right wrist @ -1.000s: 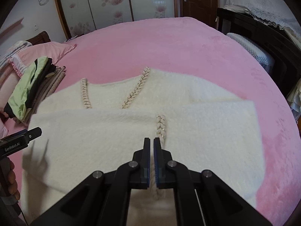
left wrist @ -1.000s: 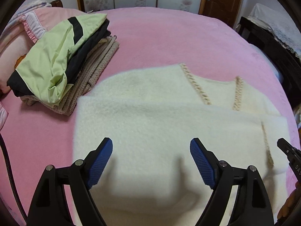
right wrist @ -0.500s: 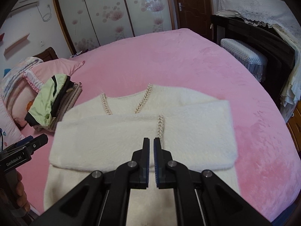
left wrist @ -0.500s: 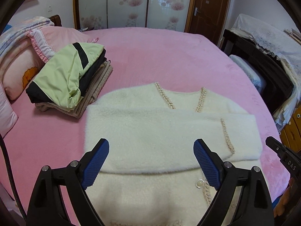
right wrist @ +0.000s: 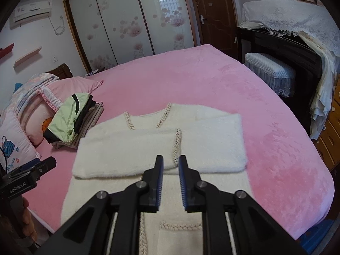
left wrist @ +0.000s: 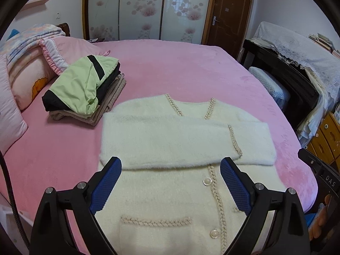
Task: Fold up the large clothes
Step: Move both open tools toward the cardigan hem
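The cream cardigan [left wrist: 182, 170] lies flat in the middle and lower part of the left wrist view, on the pink bed [left wrist: 180, 68], with both sleeves [left wrist: 165, 140] folded across the chest in one band. Below the band the buttoned front and a braided pocket edge show. It looks thick, fluffy and soft, so it should be light but bulky, will sag when lifted, and should not slip much between ribbed pads. The metal buttons [left wrist: 207, 180] are the only hard parts. The best hold for the next fold is probably the hem at its two lower corners, or the side edges just under the sleeve band, clear of the buttons.

The left tool [left wrist: 171, 181] hangs above the garment with its jaws spread wide and nothing between them. The right tool [right wrist: 171, 182] has just been opening; its jaws stand a little apart, empty, over the front braid.

The bed cover is plush and smooth, giving a soft, level base. At the left of the frame sits a pile of folded clothes [left wrist: 85, 89] beside pillows [left wrist: 27, 78]. Wardrobe doors and a brown door close the far side; a dark cabinet under lace stands at the right.
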`<act>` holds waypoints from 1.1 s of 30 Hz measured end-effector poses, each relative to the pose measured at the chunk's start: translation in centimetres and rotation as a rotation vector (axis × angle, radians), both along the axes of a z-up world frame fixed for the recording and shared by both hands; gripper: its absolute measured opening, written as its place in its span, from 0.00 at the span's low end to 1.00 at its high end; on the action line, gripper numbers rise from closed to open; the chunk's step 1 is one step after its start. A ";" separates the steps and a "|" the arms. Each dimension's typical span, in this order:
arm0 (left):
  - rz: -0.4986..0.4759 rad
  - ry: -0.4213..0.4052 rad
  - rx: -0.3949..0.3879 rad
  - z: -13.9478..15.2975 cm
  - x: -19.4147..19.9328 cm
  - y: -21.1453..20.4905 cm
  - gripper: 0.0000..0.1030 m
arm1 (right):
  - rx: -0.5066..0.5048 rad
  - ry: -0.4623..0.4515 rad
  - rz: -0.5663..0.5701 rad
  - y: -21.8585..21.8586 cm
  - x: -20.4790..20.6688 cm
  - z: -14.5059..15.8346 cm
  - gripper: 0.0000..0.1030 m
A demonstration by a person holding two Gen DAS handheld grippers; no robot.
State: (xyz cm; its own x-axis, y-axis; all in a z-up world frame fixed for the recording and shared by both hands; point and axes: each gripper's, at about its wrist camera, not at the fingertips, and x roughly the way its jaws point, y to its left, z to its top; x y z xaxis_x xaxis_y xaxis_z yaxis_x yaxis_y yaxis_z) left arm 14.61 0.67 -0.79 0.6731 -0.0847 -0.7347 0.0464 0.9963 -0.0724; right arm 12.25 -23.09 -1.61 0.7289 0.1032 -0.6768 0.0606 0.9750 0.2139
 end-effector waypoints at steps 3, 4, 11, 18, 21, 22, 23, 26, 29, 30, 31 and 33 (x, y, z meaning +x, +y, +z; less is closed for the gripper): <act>0.000 0.013 -0.002 0.0 -1.6 0.1 0.91 | 0.002 -0.018 0.005 0.0 -1.5 0.4 0.25; 0.001 0.016 -0.001 0.0 -2.1 0.1 0.91 | 0.002 -0.023 0.008 0.1 -2.0 0.5 0.25; 0.030 0.027 -0.001 -0.8 -5.9 1.2 0.91 | -0.025 -0.043 0.034 0.4 -5.0 0.7 0.25; 0.055 0.069 0.028 -3.0 -9.1 3.0 0.91 | -0.062 -0.068 0.086 0.8 -8.1 0.2 0.25; 0.064 0.064 0.046 -4.0 -10.6 3.8 0.91 | -0.085 -0.093 0.101 0.9 -9.6 -0.2 0.25; 0.060 0.064 0.040 -4.3 -11.0 4.1 0.91 | -0.085 -0.096 0.105 0.9 -10.0 -0.4 0.25; 0.053 0.068 0.029 -4.8 -11.4 4.5 0.91 | -0.083 -0.098 0.109 0.8 -10.3 -0.7 0.25; 0.063 0.077 -0.007 -6.3 -12.6 6.0 0.91 | -0.083 -0.113 0.114 0.4 -11.2 -1.7 0.25; 0.081 0.093 -0.017 -7.9 -13.5 7.2 0.91 | -0.096 -0.112 0.120 0.1 -11.8 -2.7 0.25; 0.085 0.100 -0.015 -8.4 -13.7 7.6 0.91 | -0.100 -0.108 0.123 0.0 -11.9 -3.0 0.25; 0.094 0.107 -0.008 -8.9 -14.0 8.0 0.91 | -0.104 -0.106 0.127 -0.2 -12.1 -3.3 0.25; 0.106 0.108 0.004 -9.8 -14.5 8.7 0.91 | -0.114 -0.108 0.133 -0.5 -12.5 -3.8 0.25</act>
